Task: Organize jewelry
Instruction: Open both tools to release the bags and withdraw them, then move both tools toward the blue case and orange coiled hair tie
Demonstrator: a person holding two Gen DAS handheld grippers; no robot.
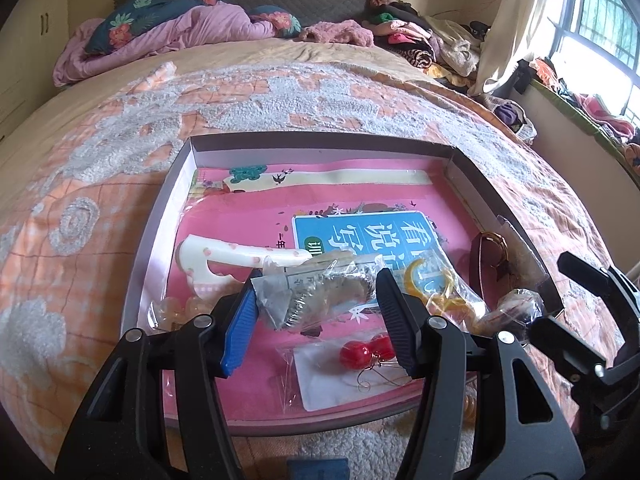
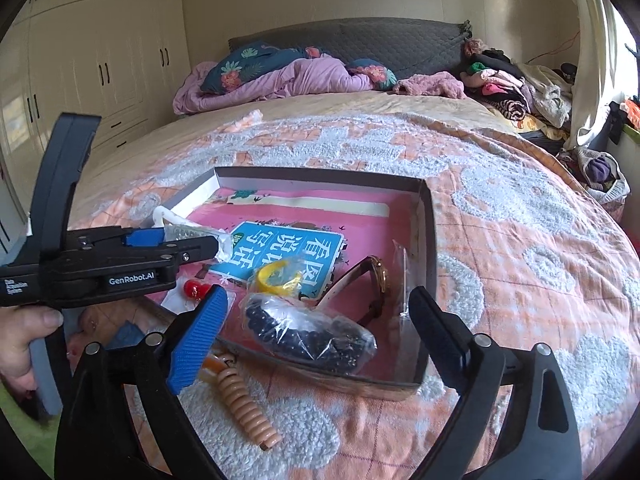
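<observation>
Nearest the lens, the left hand-held gripper (image 1: 316, 300) grasps a clear bag of silvery jewelry (image 1: 320, 292), its pads pressed on the plastic, above the shallow box (image 1: 168, 200) on the bed (image 1: 100, 152). Below it in the box lies a bag with red bead earrings (image 1: 366, 354), and to the left a white patterned piece (image 1: 240, 256). The right hand-held gripper (image 2: 316, 320) is released, jaws spread wide around a bag of dark beads (image 2: 312, 332) that lies across the box's near rim, seemingly untouched. Just beyond are a yellow ring-shaped piece (image 2: 276, 276) and a brown-strapped watch (image 2: 376, 280). A peach coiled band (image 2: 248, 412) lies on the bed near the box.
</observation>
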